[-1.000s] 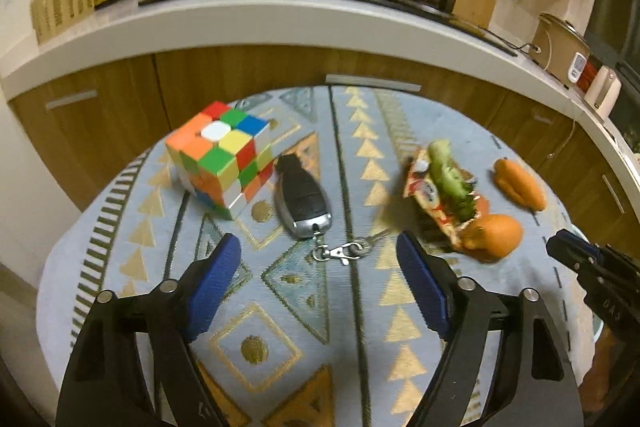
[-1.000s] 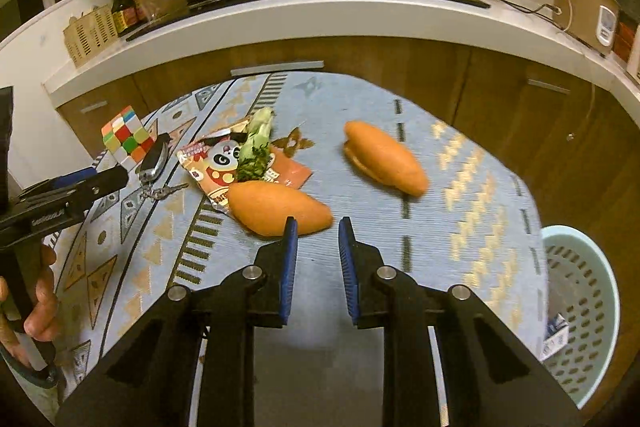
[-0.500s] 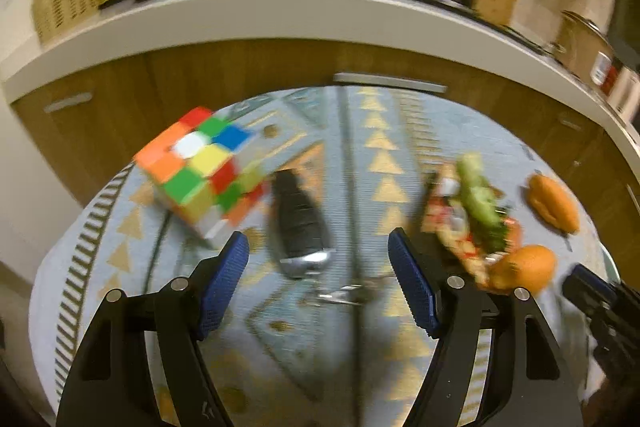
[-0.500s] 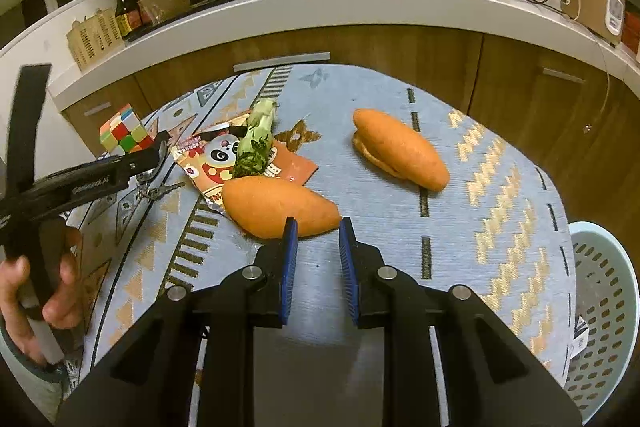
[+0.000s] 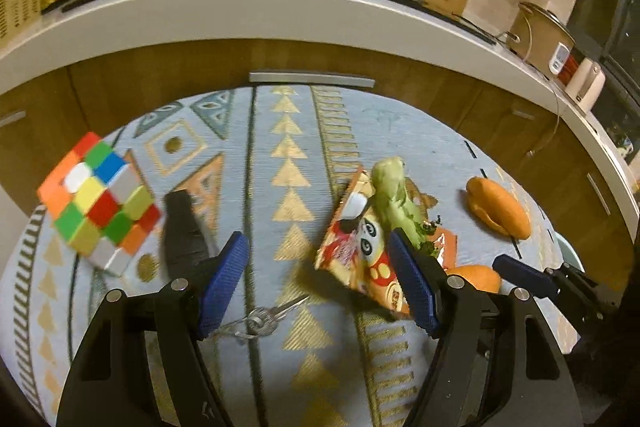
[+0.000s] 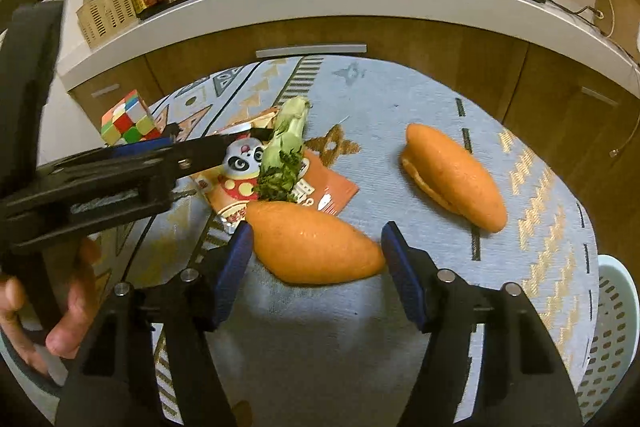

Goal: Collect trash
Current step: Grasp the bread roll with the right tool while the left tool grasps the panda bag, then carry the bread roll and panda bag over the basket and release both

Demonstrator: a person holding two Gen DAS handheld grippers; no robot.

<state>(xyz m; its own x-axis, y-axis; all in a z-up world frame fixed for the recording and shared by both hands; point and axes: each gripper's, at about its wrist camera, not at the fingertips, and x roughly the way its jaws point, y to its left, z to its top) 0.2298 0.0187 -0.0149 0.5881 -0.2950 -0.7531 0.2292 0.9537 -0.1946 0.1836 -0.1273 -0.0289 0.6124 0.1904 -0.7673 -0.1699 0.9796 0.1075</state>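
Note:
A red snack wrapper with a panda (image 5: 356,251) (image 6: 248,183) lies on the patterned tablecloth with a wilted green vegetable scrap (image 5: 394,199) (image 6: 286,147) on it. My left gripper (image 5: 320,279) is open, low over the cloth, its right finger at the wrapper's edge. It also shows in the right wrist view (image 6: 160,155). My right gripper (image 6: 316,267) is open, its fingers on either side of an orange bread roll (image 6: 312,245) (image 5: 476,277). A second roll (image 6: 452,175) (image 5: 498,211) lies further right.
A Rubik's cube (image 5: 98,207) (image 6: 128,119), a black car key (image 5: 184,231) and its key ring (image 5: 260,319) lie at the left. A pale green basket (image 6: 612,339) stands beside the table at the right. A kitchen counter (image 5: 280,15) runs behind.
My left gripper has moved right, from the key toward the wrapper. My right gripper has opened from shut and come forward around the near roll.

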